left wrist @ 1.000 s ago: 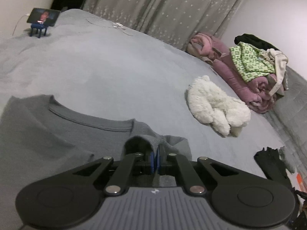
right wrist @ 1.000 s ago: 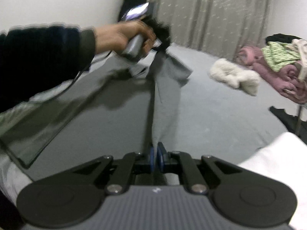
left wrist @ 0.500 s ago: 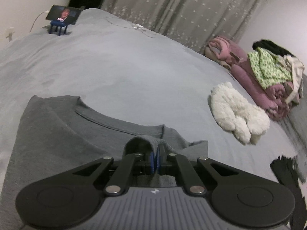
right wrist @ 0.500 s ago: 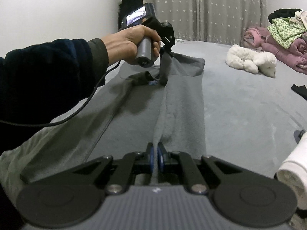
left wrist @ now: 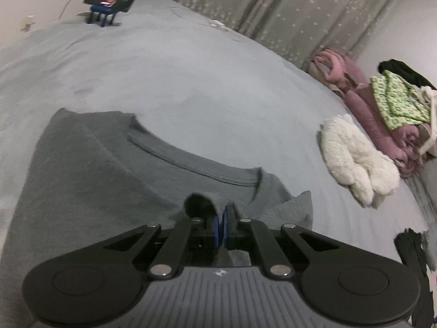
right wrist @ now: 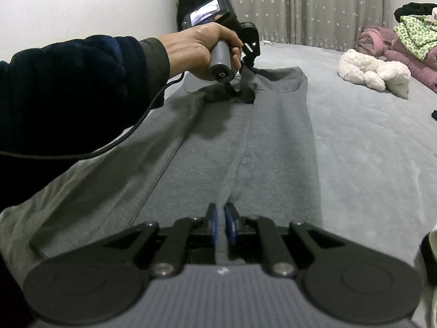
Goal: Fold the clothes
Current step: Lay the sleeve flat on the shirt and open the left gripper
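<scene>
We see a grey T-shirt [right wrist: 240, 142] lying lengthwise on the grey bed [left wrist: 191, 76], one side folded over its middle. Our left gripper [left wrist: 221, 228] has its blue pads pressed together on a bunch of cloth beside the collar [left wrist: 191, 164]. Our right gripper [right wrist: 221, 225] pinches the folded edge at the near end, pads slightly apart around the fabric. A white plush toy [left wrist: 357, 158] lies toward the bed's right edge, near pink bedding [left wrist: 382, 120].
</scene>
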